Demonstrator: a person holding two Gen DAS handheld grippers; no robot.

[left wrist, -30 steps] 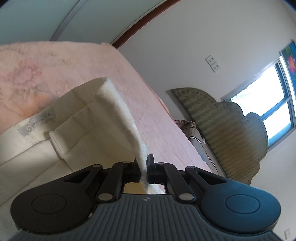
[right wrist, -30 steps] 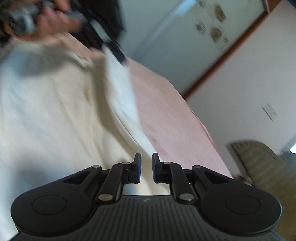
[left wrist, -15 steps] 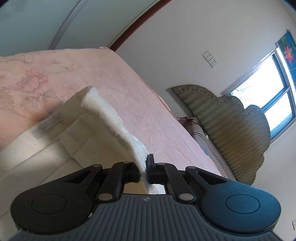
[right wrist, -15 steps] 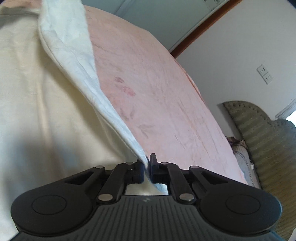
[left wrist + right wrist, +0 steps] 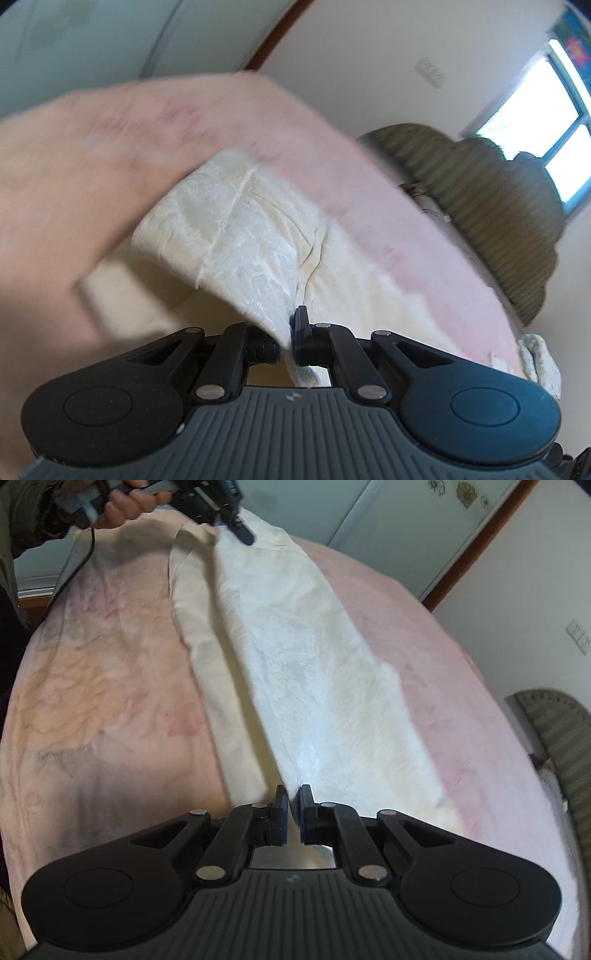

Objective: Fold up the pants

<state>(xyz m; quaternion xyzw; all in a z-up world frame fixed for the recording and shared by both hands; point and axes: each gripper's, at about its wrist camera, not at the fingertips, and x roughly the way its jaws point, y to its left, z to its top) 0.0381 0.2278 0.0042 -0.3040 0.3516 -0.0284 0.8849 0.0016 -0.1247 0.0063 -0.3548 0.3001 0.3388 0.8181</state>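
Cream-white pants (image 5: 295,657) lie stretched along a pink bed cover (image 5: 110,686). My right gripper (image 5: 293,812) is shut on the near edge of the upper layer and holds it raised over the layer below. My left gripper (image 5: 288,338) is shut on the far end of the pants (image 5: 251,236), which drape away from its jaws. The left gripper (image 5: 236,528) also shows at the top of the right wrist view, held in a hand, pinching the other end of the same lifted layer.
The pink bed cover (image 5: 92,166) spreads on both sides of the pants. A green padded headboard (image 5: 498,206) and a window (image 5: 535,110) are to the right. A white wall with a socket (image 5: 578,635) and cupboard doors stand beyond the bed.
Both grippers have lifted and swung with the pants edge. The upper layer now stretches taut between them above the lower layer. The left view has turned and is blurred.
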